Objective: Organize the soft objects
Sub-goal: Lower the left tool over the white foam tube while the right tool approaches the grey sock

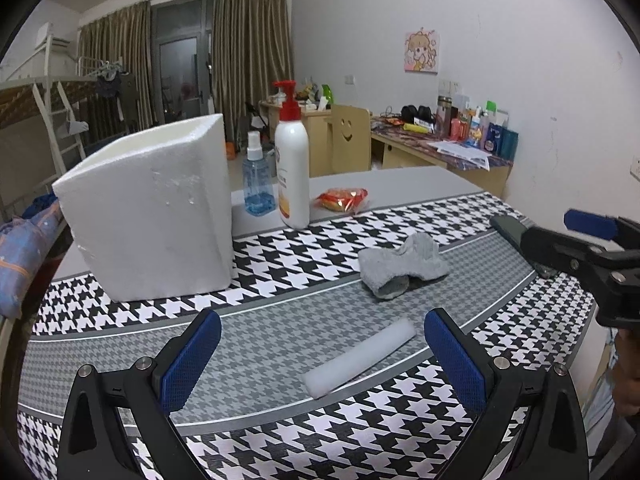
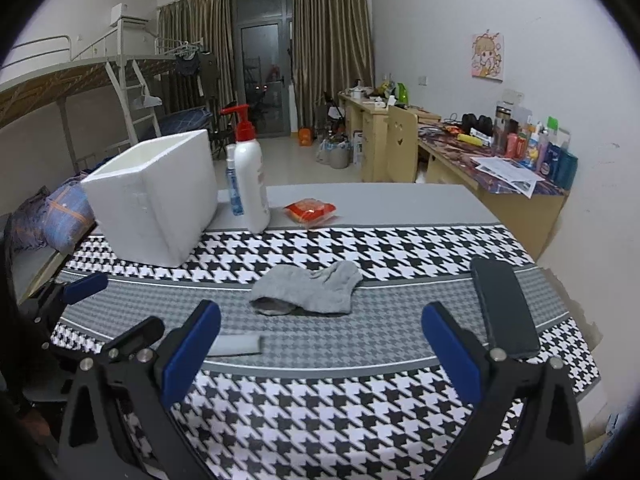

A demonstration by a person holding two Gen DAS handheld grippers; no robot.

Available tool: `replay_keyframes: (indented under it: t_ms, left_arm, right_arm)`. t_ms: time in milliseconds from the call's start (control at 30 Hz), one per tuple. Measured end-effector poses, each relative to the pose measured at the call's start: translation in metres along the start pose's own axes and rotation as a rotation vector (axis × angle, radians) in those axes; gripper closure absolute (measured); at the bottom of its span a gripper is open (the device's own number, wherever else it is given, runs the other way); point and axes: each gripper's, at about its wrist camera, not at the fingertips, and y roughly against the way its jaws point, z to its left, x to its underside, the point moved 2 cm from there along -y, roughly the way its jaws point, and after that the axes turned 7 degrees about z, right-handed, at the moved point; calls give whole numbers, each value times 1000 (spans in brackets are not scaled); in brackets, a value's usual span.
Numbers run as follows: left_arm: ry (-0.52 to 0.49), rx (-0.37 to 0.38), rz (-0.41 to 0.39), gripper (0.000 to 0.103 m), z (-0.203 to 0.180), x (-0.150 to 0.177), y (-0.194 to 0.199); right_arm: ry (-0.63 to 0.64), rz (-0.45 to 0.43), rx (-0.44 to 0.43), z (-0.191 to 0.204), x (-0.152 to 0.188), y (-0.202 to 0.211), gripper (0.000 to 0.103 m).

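Observation:
A grey sock (image 1: 402, 266) lies crumpled on the houndstooth cloth; it also shows in the right wrist view (image 2: 310, 290). A white foam roll (image 1: 359, 361) lies just ahead of my left gripper (image 1: 322, 354), which is open and empty, its jaws on either side of the roll. The roll shows partly in the right wrist view (image 2: 238, 344). A white foam box (image 1: 154, 208) stands open-topped at the back left, also in the right wrist view (image 2: 156, 196). My right gripper (image 2: 320, 352) is open and empty, just short of the sock.
A white pump bottle (image 1: 293, 168), a blue spray bottle (image 1: 258, 182) and a red snack packet (image 1: 343, 199) stand behind the cloth. A dark phone (image 2: 505, 308) lies at the right. The table edge runs at the right; desks and a bunk bed lie beyond.

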Motion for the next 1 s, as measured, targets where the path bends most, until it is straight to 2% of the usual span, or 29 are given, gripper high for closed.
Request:
replay_keyframes:
  t_ms: [333, 600, 800, 1000]
  left_arm:
    - [-27, 17, 44, 1, -4, 2, -16]
    - [-109, 46, 100, 1, -11, 4, -29]
    - [-117, 57, 140, 1, -10, 4, -43]
    - [-193, 67, 175, 1, -14, 5, -56]
  right_arm:
    - [-5, 44, -26, -4, -3, -24, 1]
    - [0, 73, -14, -5, -6, -40, 1]
    - [-11, 90, -27, -7, -9, -52, 1]
    - [-24, 115, -32, -12, -12, -64, 1]
